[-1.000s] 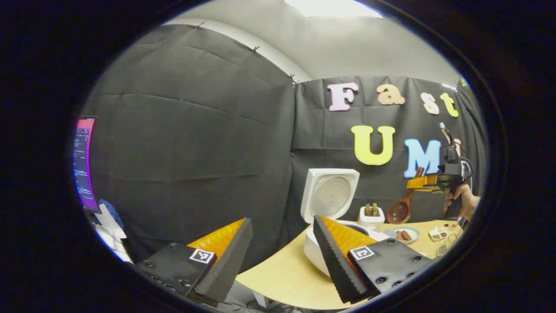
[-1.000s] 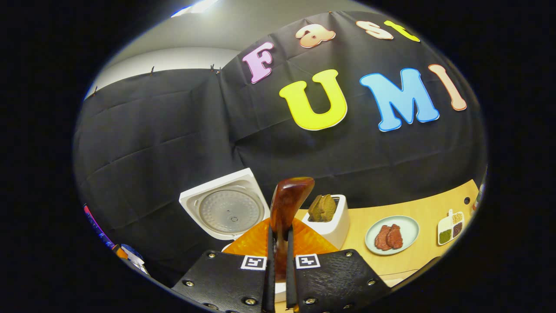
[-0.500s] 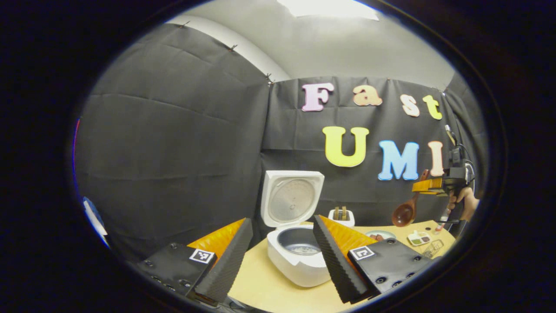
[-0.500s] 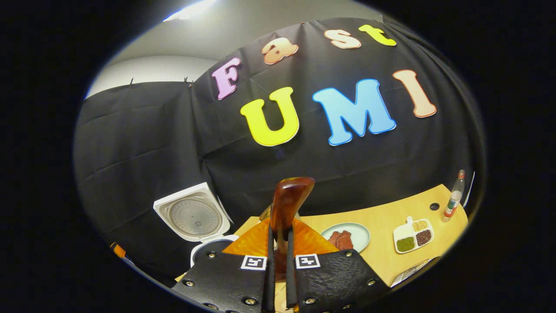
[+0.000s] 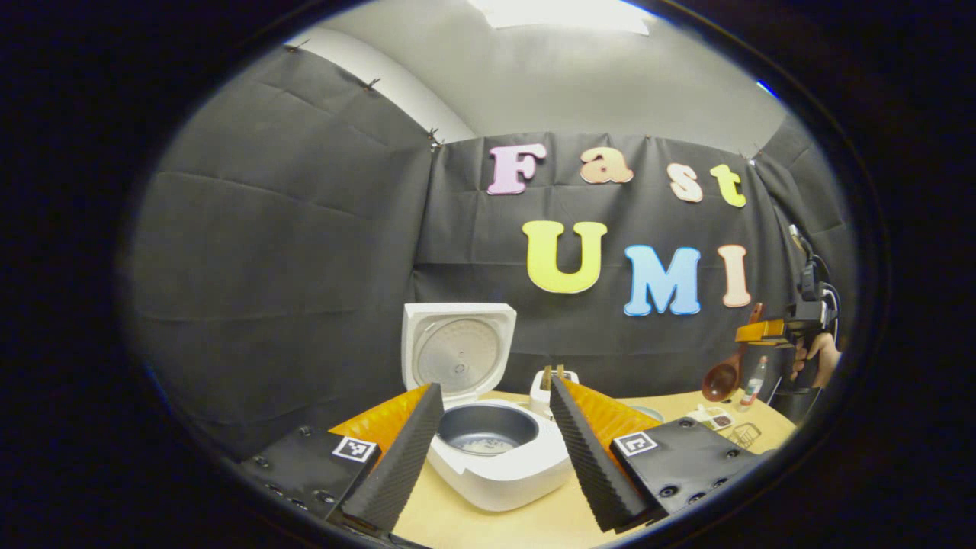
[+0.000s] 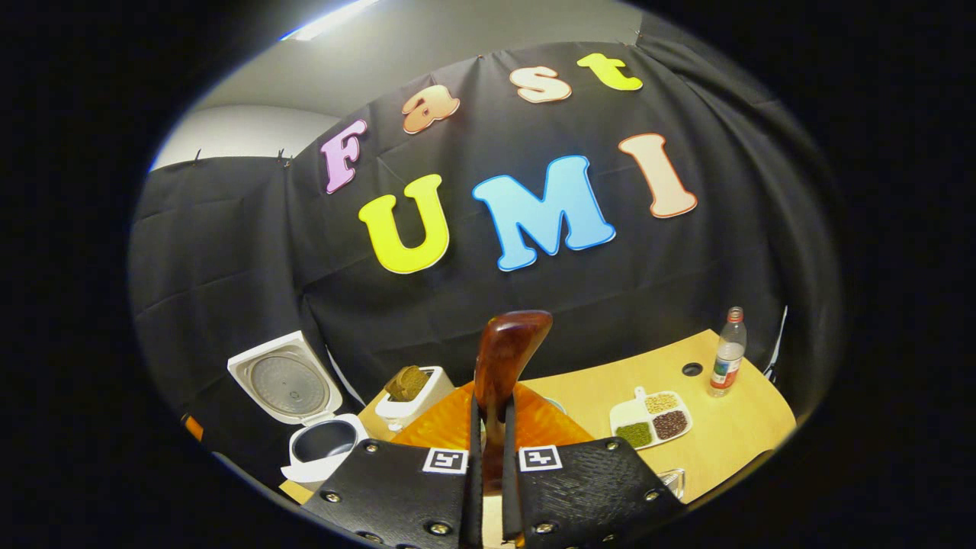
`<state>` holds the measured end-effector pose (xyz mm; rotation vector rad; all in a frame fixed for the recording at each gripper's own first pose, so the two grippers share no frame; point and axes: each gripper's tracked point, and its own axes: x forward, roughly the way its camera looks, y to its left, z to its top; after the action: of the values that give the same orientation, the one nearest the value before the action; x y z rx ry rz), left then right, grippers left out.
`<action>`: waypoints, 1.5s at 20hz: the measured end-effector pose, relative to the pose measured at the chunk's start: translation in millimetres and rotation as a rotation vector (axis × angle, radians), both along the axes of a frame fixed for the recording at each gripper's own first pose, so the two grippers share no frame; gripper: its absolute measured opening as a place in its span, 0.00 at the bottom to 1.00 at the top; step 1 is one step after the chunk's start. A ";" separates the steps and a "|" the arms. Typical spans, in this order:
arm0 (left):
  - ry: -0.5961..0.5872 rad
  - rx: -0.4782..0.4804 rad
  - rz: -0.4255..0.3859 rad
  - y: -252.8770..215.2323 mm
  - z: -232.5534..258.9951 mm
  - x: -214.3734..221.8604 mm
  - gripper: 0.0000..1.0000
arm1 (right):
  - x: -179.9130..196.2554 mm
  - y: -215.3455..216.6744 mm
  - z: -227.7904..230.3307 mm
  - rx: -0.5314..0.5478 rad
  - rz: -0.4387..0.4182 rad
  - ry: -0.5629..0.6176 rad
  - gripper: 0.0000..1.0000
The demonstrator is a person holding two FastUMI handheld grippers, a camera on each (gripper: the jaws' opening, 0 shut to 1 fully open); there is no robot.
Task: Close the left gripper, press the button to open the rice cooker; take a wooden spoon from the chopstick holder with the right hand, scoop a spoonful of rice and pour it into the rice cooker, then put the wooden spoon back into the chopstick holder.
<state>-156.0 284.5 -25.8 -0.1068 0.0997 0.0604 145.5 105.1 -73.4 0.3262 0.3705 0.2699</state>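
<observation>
Left hand-held gripper point(image 5: 492, 450): fingers wide apart, holding nothing.
Right hand-held gripper point(image 6: 488, 465): clamped on the dark brown wooden spoon point(image 6: 503, 366).
White rice cooker point(image 5: 488, 450): lid up, near the pale wooden surface's point(image 5: 473, 526) left edge.
White chopstick holder point(image 6: 412, 393): just beside the cooker.

Black cloth wall point(image 5: 305, 252) hangs behind and to the left, w/ creases, clipped along its top edge. Above it a plain grey wall point(image 5: 579, 84) and a bright ceiling light point(image 5: 564, 14). Light wood surface point(image 6: 732, 427) w/ a curved edge and a small round hole point(image 6: 692, 369).
</observation>
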 end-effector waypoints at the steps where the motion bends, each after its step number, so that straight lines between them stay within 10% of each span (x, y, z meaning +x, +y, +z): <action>1: -0.002 0.002 -0.012 -3.2 0.5 1.6 1.00 | -1.6 -11.4 -3.4 -0.010 -0.017 0.002 0.10; 14: -0.018 0.042 -0.096 -27.1 8.9 9.0 0.97 | -33.0 -122.9 -65.9 -0.111 -0.196 0.089 0.10; 30: -0.003 0.080 -0.033 -10.5 10.5 0.0 0.97 | -64.4 -125.8 -187.2 -0.118 -0.209 0.294 0.11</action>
<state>-156.0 273.9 -15.3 -0.0255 0.0964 0.0308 81.1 -20.7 -260.6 0.2860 0.6349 -0.0062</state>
